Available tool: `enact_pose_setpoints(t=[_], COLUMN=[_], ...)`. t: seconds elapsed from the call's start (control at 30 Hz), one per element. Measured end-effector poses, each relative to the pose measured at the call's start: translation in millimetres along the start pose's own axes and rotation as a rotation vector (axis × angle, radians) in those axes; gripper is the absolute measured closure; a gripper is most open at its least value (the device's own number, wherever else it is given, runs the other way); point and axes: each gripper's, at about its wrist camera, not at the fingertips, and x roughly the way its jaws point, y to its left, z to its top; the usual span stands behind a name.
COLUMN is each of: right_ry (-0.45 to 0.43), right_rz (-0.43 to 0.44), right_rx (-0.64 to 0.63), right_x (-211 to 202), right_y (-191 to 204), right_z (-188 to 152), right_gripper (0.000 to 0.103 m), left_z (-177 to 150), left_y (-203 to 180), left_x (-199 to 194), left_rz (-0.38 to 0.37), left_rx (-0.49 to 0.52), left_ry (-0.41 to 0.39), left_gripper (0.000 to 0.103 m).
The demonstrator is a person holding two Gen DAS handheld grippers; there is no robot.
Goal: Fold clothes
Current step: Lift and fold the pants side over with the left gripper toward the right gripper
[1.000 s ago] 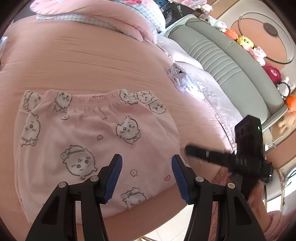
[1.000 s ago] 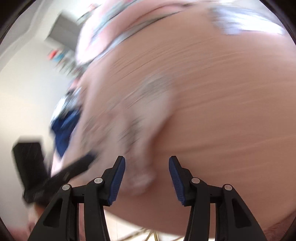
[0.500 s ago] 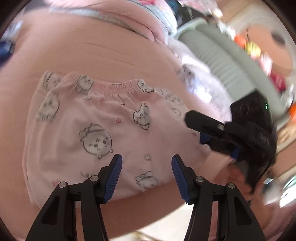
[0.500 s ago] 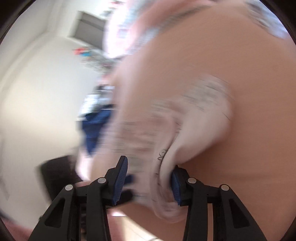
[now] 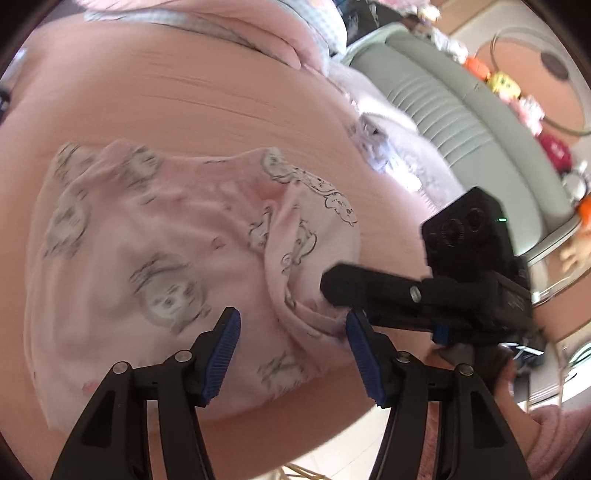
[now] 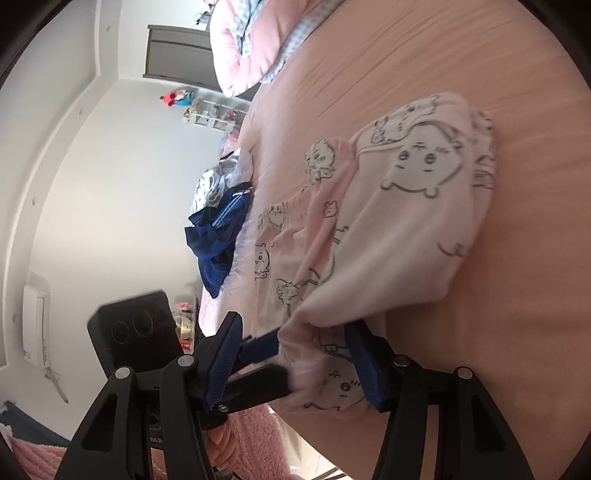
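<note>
Pale pink shorts with cartoon animal prints [image 5: 155, 266] lie on the pink bed sheet [image 5: 184, 92]. Their right side is lifted and folded over toward the middle [image 5: 314, 236]. My left gripper [image 5: 291, 354] is open above the shorts' near edge, its right pad touching the fold. My right gripper [image 6: 295, 365] is open, with the raised edge of the shorts [image 6: 388, 221] between its pads. It also shows in the left wrist view [image 5: 332, 284], pushing the fold leftward.
A pink quilt [image 5: 221, 22] lies at the head of the bed. A grey-green sofa [image 5: 461, 110] with plush toys stands on the right. Dark blue clothes [image 6: 221, 236] lie at the bed's far edge. The bed's near edge and floor are just below the grippers.
My right gripper has come in from the right and pushed the shorts' right side up and over toward the middle. My left gripper has moved closer to the shorts' near edge.
</note>
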Motion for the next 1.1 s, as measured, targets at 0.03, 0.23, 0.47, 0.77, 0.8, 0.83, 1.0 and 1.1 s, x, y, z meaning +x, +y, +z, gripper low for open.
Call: enact_pose_setpoints(t=[0.03,0.23,0.47,0.77,0.8,0.83,1.0,1.1], right_ry=[-0.006,-0.006,0.009,-0.035,-0.037,-0.014,0.033,0.038], right_rz=[-0.017,-0.279,-0.631,-0.428,-0.382,-0.353,-0.281,-0.189], right_rx=[-0.003,-0.076,-0.177,-0.307,-0.325,-0.351,-0.337,-0.275], right_x=[-4.9,-34.8,-64.6,-37.9,-35.8,-28.7,-13.4,-26.1], right_y=[-1.3,-0.6,1.3,34.6,42.3,49.7,46.3,28.3], right_z=[2.0,1.1,-1.7,36.8,39.0,40.1,41.1,40.0], right_gripper=[0.046,0.046,0.043,0.045,0.045,0.045,0.045,0.045], left_z=[1.5,2.7,-8.4,-9.1,-7.6,-6.2,6.0,12.6], left_y=[-5.6,-8.0,8.2,11.3,11.5,11.7,15.9,11.4], left_x=[2.7,5.6,-11.2,-24.8,-28.3,-31.8,-17.6,-1.8], left_rz=[0.027,0.141,0.071,0.061,0.069,0.077,0.030,0.032], left_rx=[0.032,0.048,-0.054,-0.061,-0.054,-0.047,-0.079,-0.081], left_ry=[-0.002,-0.019,-0.068,-0.026,-0.033,-0.040,-0.030,-0.027], left_gripper=[0.047,0.092,0.092,0.078,0.071,0.053,0.044,0.044])
